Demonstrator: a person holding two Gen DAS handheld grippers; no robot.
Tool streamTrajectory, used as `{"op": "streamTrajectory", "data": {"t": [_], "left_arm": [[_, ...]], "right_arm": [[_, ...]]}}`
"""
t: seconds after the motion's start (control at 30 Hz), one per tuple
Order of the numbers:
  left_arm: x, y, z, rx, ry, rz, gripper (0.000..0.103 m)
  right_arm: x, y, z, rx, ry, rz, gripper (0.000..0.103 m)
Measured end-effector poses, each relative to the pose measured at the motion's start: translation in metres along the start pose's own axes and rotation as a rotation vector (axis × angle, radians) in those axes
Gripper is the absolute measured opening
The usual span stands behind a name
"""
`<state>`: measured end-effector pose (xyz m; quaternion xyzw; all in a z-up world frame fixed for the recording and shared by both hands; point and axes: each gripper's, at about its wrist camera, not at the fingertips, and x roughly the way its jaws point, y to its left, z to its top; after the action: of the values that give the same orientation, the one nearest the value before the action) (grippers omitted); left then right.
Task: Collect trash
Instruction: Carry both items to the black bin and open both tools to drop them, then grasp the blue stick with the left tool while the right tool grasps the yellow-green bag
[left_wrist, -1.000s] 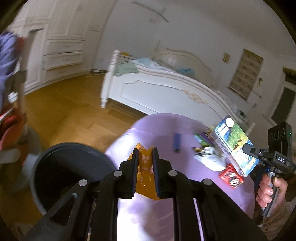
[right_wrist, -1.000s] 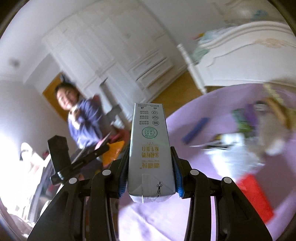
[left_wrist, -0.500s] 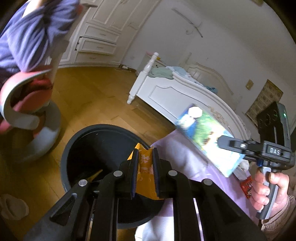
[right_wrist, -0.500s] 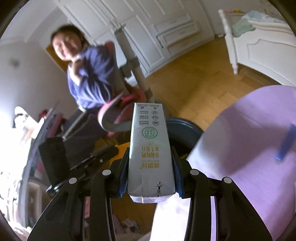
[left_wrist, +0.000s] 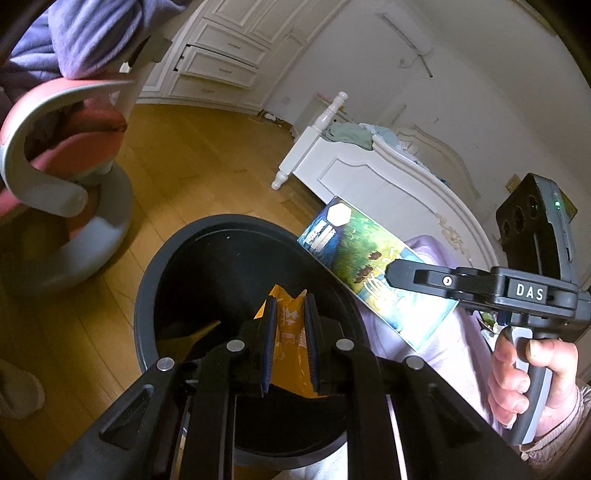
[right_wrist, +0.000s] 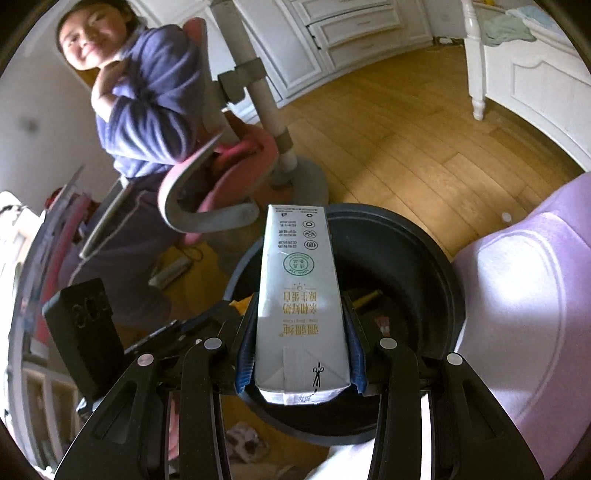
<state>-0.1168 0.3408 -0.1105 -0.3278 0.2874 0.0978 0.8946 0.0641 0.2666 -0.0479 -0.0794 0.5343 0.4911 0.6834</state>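
A black round bin stands on the wood floor beside the table. My left gripper is shut on a crumpled orange wrapper and hangs over the bin's mouth. My right gripper is shut on a tall white milk carton, also above the bin. In the left wrist view the carton shows its blue-green printed side, tilted over the bin's right rim, with the right gripper clamped on it and a hand on the handle. The left gripper shows at the lower left of the right wrist view.
A purple-covered table borders the bin on the right. A pink and grey chair with a person in a purple top sits just beyond the bin. A white bed and white drawers stand farther off. Yellow scraps lie in the bin.
Both grippers have swung from over the purple table to above the black bin and come lower. Each still grips its item: orange wrapper left, carton right.
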Motion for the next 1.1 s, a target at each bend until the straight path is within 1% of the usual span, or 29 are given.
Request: {"op": "streamTrajectory", "data": {"t": [0.1, 0.13, 0.2, 0.23, 0.27, 0.3, 0.33, 0.37, 0.43, 0.5, 0.63, 0.7, 0.87, 0.93, 1.1], "left_arm": [[0.003, 0.003, -0.001, -0.003, 0.004, 0.005, 0.017], [0.003, 0.003, -0.001, 0.0, 0.005, 0.012, 0.019], [0.002, 0.002, 0.0, 0.0, 0.016, 0.026, 0.039], [0.001, 0.001, 0.0, -0.003, 0.014, 0.034, 0.064], [-0.002, 0.001, 0.0, -0.009, 0.002, 0.038, 0.084], [-0.006, 0.002, 0.0, -0.016, -0.021, 0.035, 0.087], [-0.012, 0.002, 0.0, -0.017, -0.045, 0.022, 0.087], [-0.015, 0.001, 0.001, -0.014, -0.051, 0.018, 0.087], [-0.021, -0.002, 0.002, -0.007, -0.058, 0.027, 0.087], [-0.027, -0.005, 0.001, -0.01, -0.064, 0.017, 0.087], [-0.032, -0.016, -0.002, -0.01, -0.069, -0.004, 0.087], [-0.033, -0.025, -0.004, 0.006, -0.067, -0.012, 0.087], [-0.026, -0.068, -0.006, 0.095, -0.034, -0.052, 0.087], [-0.021, -0.091, -0.007, 0.143, -0.017, -0.072, 0.087], [-0.004, -0.15, -0.011, 0.263, 0.029, -0.114, 0.087]], "right_arm": [[0.007, 0.0, -0.001, -0.007, 0.012, -0.013, 0.042], [0.009, 0.001, -0.001, -0.009, 0.02, -0.013, 0.042], [0.011, 0.003, -0.001, -0.015, 0.027, -0.015, 0.047], [0.01, 0.004, -0.001, -0.017, 0.022, -0.008, 0.05], [0.009, 0.006, -0.001, -0.016, 0.014, -0.003, 0.055], [0.005, 0.006, -0.001, -0.017, 0.001, 0.003, 0.062], [-0.001, 0.007, -0.002, -0.019, -0.021, -0.002, 0.065], [-0.006, 0.007, -0.003, -0.016, -0.034, -0.007, 0.069], [-0.017, 0.004, -0.008, 0.001, -0.055, 0.023, 0.07], [-0.034, -0.001, -0.017, 0.028, -0.086, 0.061, 0.07], [-0.068, -0.011, -0.038, 0.049, -0.151, 0.077, 0.07], [-0.084, -0.018, -0.047, 0.065, -0.18, 0.078, 0.07], [-0.138, -0.046, -0.074, 0.114, -0.281, 0.073, 0.07], [-0.157, -0.058, -0.085, 0.127, -0.315, 0.062, 0.07], [-0.209, -0.105, -0.122, 0.179, -0.395, 0.01, 0.07]]}}
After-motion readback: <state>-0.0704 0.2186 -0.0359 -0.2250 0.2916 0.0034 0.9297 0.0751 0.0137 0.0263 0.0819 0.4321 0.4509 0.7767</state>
